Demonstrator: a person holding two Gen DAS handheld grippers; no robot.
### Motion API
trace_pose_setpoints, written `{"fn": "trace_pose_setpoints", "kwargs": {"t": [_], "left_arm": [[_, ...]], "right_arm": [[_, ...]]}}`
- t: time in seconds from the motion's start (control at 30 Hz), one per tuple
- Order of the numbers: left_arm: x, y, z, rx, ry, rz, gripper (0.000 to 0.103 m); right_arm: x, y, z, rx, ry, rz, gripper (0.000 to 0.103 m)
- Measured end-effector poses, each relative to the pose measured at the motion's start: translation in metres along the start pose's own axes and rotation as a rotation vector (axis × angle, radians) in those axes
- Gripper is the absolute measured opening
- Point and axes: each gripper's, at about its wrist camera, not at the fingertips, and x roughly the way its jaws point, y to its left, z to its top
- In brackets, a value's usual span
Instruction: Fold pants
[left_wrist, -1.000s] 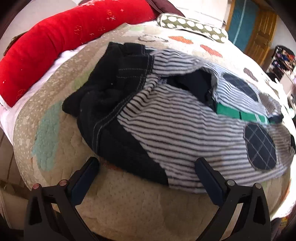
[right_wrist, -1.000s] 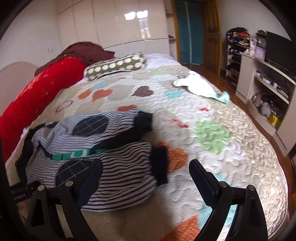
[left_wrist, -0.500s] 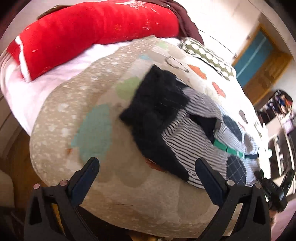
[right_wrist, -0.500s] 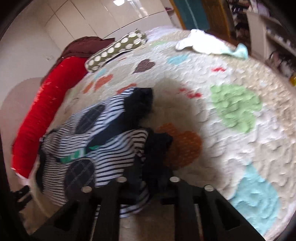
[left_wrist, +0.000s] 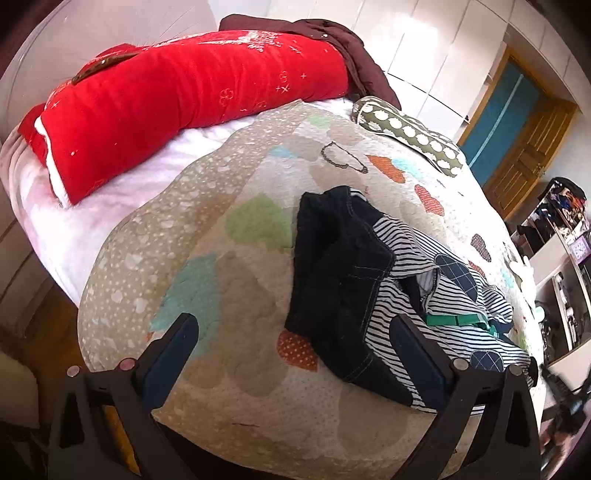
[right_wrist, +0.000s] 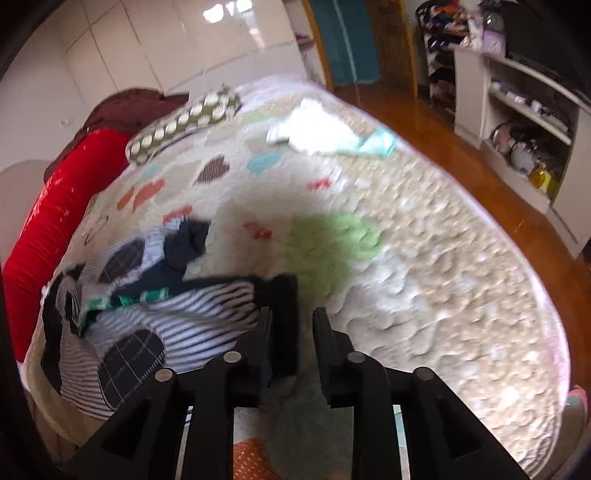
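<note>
Lying crumpled on the quilted bedspread (left_wrist: 207, 206), the striped pants (left_wrist: 413, 295) sit near the foot-side edge of the bed, their dark waist section bunched toward the long red pillow (left_wrist: 184, 96) and their two legs running away from it across the quilt. In the right wrist view the right tongs (right_wrist: 290, 332) are drawn nearly together around the black cuff (right_wrist: 282, 295) of the nearer leg, so they look clenched on that cuff, though blur makes the exact bite hard to read. The other leg's dark cuff (right_wrist: 186, 240) lies loose farther up the bed, apart from the tongs. The left tongs (left_wrist: 295, 339) are spread wide and grasp nothing; they hang over the quilt just short of the waist end, with the dark waistband (left_wrist: 332, 266) ahead and a little to their right. The long axis of the garment therefore runs from the left tongs' side to the right tongs' side, one end to each hand. My reading is that the fold is only beginning, since the fabric is not yet flat and the legs are not aligned. The coming move likely depends on the left tongs reaching the waist, which is nearer to them, while the right carries the cuff along that axis. A spotted cushion (right_wrist: 184, 125) and a white cloth (right_wrist: 317, 129) lie well apart from the pants.
</note>
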Motion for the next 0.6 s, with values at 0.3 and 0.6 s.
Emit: {"fn": "trace_pose_setpoints", "kwargs": {"t": [0.3, 0.6], "left_arm": [[-0.011, -0.020, -0.005, 0.063, -0.030, -0.007, 0.103], [-0.026, -0.027, -0.001, 0.114, -0.080, 0.047, 0.103]], "right_arm": [[0.050, 0.072, 0.063, -0.085, 0.022, 0.160, 0.061], [0.110, 0.102, 0.085, -0.073, 0.113, 0.224, 0.013]]}}
